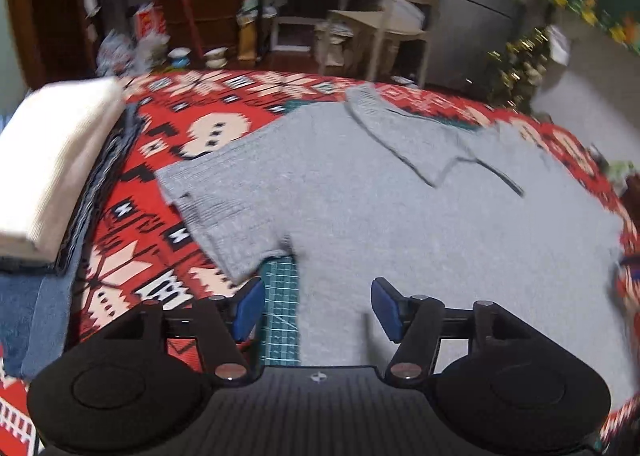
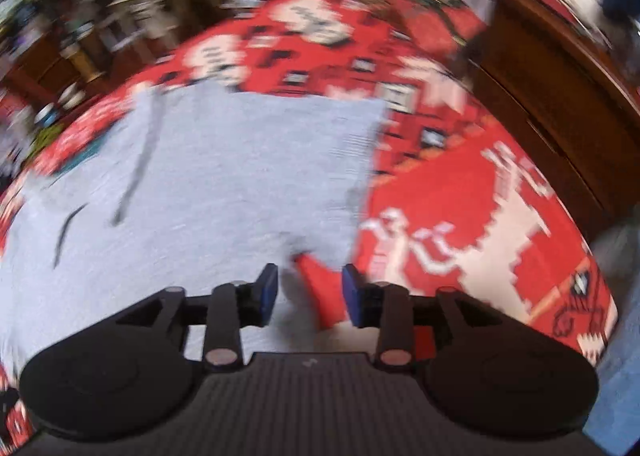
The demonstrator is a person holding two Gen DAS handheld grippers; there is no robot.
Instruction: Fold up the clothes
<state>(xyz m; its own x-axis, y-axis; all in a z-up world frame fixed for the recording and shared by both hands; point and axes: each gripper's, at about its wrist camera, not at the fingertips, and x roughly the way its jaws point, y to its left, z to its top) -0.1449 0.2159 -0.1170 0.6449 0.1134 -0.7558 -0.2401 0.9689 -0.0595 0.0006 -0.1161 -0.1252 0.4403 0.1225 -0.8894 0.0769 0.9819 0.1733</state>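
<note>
A grey short-sleeved polo shirt (image 1: 400,215) lies spread flat on a red patterned cloth (image 1: 168,135), collar toward the far side. My left gripper (image 1: 318,310) hovers over the shirt's near side by the left sleeve, jaws apart, nothing between the blue pads (image 1: 250,308). In the right wrist view, which is blurred, the same shirt (image 2: 224,175) fills the left half. My right gripper (image 2: 310,294) stands open over the shirt's near right edge, where the fabric dips and the red cloth (image 2: 460,183) shows between the fingers. Nothing is pinched there.
A stack of folded clothes, white (image 1: 56,163) on top of dark and blue pieces, sits at the left. A green cutting mat (image 1: 280,316) peeks out under the shirt. A chair (image 1: 396,23) and cluttered shelves stand beyond. A wooden cabinet (image 2: 560,87) is at the right.
</note>
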